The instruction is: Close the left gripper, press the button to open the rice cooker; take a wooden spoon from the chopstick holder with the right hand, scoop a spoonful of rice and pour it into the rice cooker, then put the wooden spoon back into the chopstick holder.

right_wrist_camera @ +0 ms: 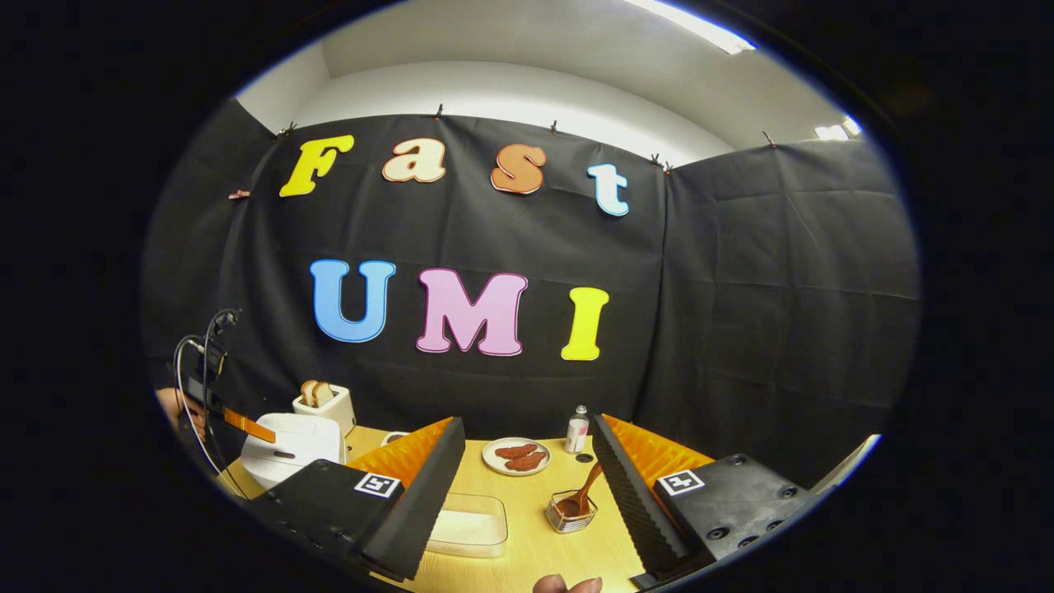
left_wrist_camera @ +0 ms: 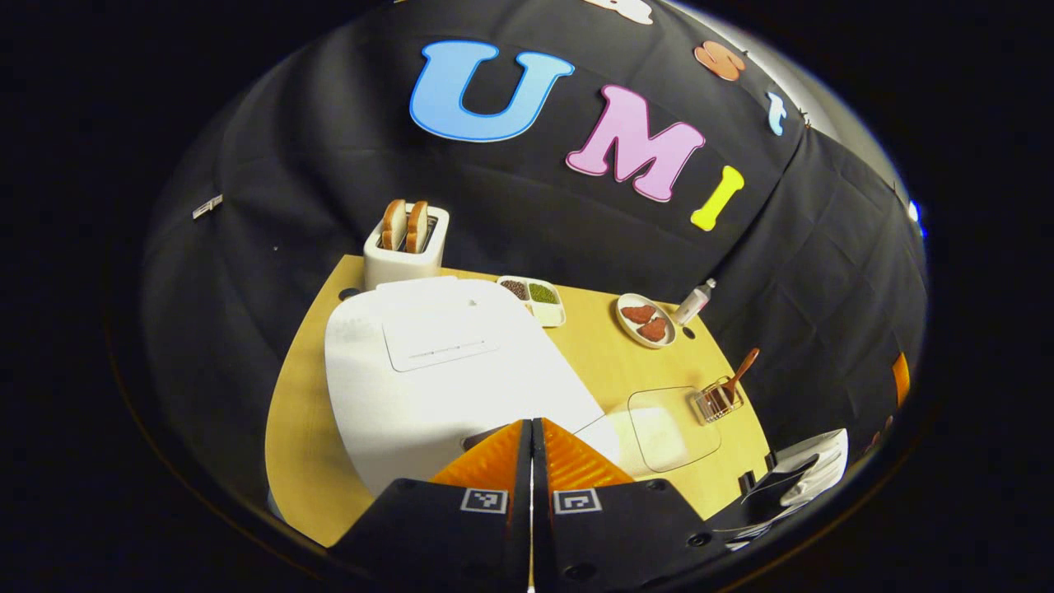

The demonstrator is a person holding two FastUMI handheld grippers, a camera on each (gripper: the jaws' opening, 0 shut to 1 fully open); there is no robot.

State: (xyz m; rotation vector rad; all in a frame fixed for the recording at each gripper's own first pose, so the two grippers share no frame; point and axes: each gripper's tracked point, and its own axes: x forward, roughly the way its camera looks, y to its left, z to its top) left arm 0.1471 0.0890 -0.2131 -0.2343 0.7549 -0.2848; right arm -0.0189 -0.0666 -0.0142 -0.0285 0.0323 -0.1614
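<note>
One white rice cooker (left_wrist_camera: 445, 371) sat with its lid down on the wooden table (left_wrist_camera: 300, 445), and the left gripper (left_wrist_camera: 531, 449) hovered over its front edge with its two fingers pressed together, grasping nothing; those fingers hid the button area from sight. Behind the cooker stood one toaster (left_wrist_camera: 408, 251) holding two slices of bread (left_wrist_camera: 405, 224), beside one three-part dish of grains (left_wrist_camera: 535, 298), one plate (left_wrist_camera: 646, 321) with two reddish pieces, and one small bottle (left_wrist_camera: 694, 302). One wooden spoon (right_wrist_camera: 586, 487) leaned in the single chopstick holder (right_wrist_camera: 571, 515), just ahead of the right gripper (right_wrist_camera: 527, 478), whose jaws were spread wide and empty. One clear container of rice (right_wrist_camera: 471, 524) lay partly hidden behind the gripper's nearer finger.
</note>
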